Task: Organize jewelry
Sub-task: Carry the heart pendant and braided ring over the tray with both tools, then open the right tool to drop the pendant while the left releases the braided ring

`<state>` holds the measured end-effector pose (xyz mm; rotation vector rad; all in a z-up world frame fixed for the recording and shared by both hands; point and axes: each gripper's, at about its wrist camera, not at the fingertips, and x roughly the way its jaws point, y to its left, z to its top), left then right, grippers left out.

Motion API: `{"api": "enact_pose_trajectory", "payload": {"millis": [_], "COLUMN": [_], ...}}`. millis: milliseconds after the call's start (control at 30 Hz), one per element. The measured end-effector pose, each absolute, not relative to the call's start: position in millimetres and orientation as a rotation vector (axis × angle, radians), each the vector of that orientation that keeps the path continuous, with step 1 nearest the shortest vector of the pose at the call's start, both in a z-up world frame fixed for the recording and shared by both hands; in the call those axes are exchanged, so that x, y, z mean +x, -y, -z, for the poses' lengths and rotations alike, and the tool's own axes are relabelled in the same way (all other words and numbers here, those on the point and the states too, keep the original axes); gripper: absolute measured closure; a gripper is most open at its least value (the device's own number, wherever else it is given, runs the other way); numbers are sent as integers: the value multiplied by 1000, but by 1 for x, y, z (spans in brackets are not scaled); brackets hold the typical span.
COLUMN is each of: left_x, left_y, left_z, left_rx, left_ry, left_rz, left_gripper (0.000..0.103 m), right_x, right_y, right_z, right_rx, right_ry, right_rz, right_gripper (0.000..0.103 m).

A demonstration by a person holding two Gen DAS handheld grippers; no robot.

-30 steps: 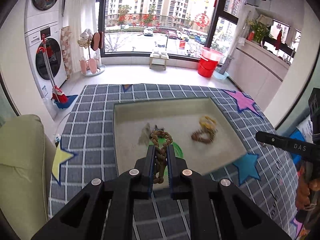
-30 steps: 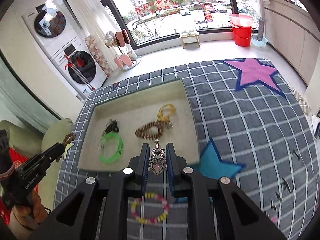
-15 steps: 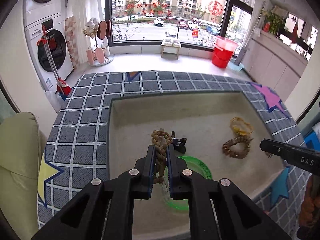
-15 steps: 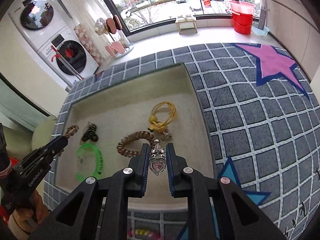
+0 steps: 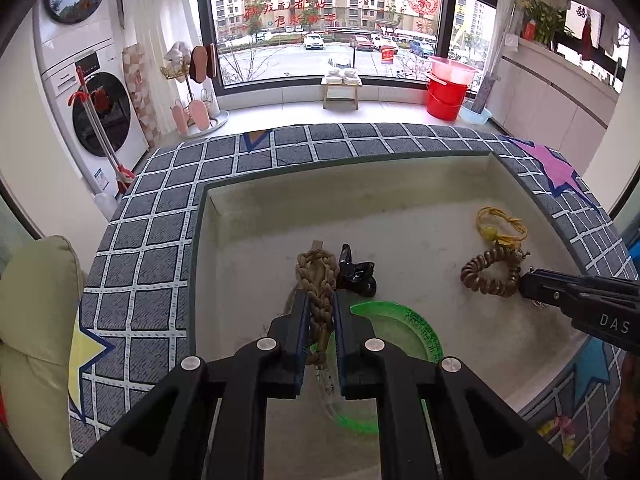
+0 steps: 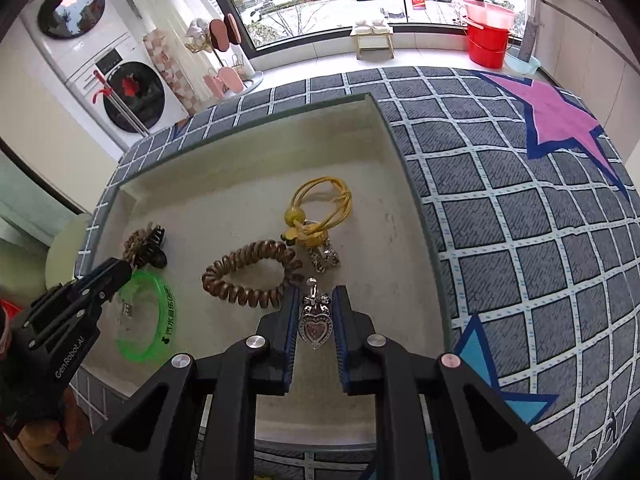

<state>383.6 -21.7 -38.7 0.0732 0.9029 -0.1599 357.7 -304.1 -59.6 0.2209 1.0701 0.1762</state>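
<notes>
The left gripper [image 5: 318, 312] is clenched on a braided brown rope bracelet [image 5: 316, 276], whose lower end disappears between the fingers while its looped top juts out over the floor of the cream tray [image 5: 400, 208]. Just to the right of the braid sits a black hair claw [image 5: 357, 274], partly masked by it, and below lies a green bangle [image 5: 404, 320], its near arc cut off behind the gripper body. The right gripper [image 6: 314, 312] grasps a heart pendant [image 6: 315, 326] with a small cross-shaped top, hanging above the tray's near edge; whether it touches the tray cannot be told. Just ahead of its fingertips lies a brown spiral hair tie [image 6: 248, 272], touching a yellow cord loop [image 6: 324, 204] with a bead and a small charm too blurred to identify. The tray rests on a grey checked mat [image 6: 500, 220]. At the lower edge of the left wrist view a beaded bracelet [image 5: 560, 428] peeks out on the mat, mostly cropped.
</notes>
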Motion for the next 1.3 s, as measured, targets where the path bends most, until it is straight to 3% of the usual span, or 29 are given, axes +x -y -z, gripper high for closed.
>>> {"api": "enact_pose_trajectory", "payload": {"millis": [200, 367, 567, 1033, 1067, 1100, 1133, 1300], "left_x": [383, 380, 377, 368, 368, 367, 364, 353], "left_y": [25, 28, 30, 30, 30, 30, 28, 28], "left_z": [38, 36, 30, 16, 14, 12, 9, -8], "left_rx": [89, 85, 106, 88, 88, 86, 78, 90], "left_ry": [-909, -907, -896, -875, -873, -872, -852, -797], "left_rz": [158, 153, 144, 122, 117, 109, 89, 90], "left_gripper": [78, 78, 78, 77, 54, 6, 0, 0], "right_x": [357, 355, 350, 329, 328, 326, 325, 317], "right_y": [304, 296, 291, 309, 310, 311, 312, 319], "right_z": [59, 57, 53, 17, 15, 14, 13, 7], "right_rx": [206, 194, 207, 231, 232, 236, 240, 247], "right_ry": [-1071, -1077, -1074, -992, -989, -986, -983, -971], "right_rz": [-177, -207, -231, -212, -210, -208, -206, -179], "right_gripper": [80, 60, 45, 34, 34, 34, 34, 26]}}
